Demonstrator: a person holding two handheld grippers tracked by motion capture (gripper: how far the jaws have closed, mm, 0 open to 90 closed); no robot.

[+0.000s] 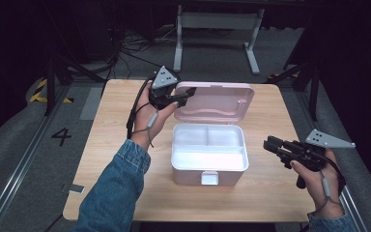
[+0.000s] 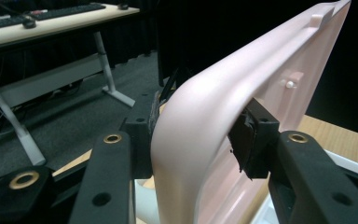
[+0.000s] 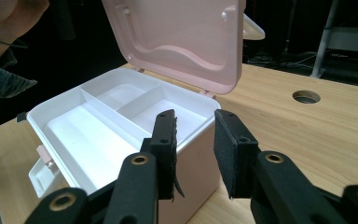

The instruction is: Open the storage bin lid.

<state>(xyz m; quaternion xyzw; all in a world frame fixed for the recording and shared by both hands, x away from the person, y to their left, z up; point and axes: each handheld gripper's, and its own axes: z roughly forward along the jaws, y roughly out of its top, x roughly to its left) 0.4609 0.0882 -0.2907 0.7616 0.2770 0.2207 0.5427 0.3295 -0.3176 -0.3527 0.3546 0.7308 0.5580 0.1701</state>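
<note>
L gripper [image 2: 193,140] clamped on lid [image 2: 270,70] edge, far-left corner of pink box [image 1: 207,166]; pads pressed both faces, lid stood near upright. R gripper [image 3: 196,149] hung just off box's right wall, jaws part open, nothing between. Box sat mid table [image 1: 111,159], white tray [image 3: 93,130] empty. Risk: grip near corner only, so lid could slip out & drop shut; pulling lid further back could tip light box, R not bracing it.
</note>
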